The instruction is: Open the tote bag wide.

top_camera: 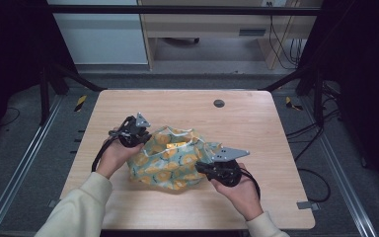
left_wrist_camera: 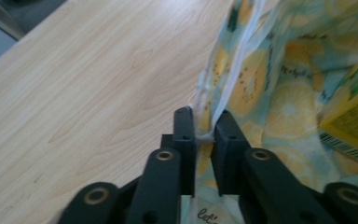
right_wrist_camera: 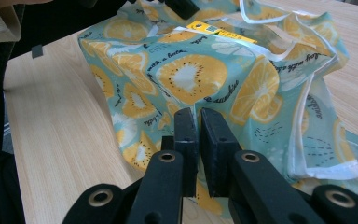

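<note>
Teal lemon-print bag [top_camera: 170, 158] lying left-right, mouth away, both grippers' fingers pinching it

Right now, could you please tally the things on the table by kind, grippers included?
Grippers: 2, left gripper and right gripper, each pinching the bag
Fruit-print bag: 1
Yellow box inside the bag: 1
Total: 4
</note>
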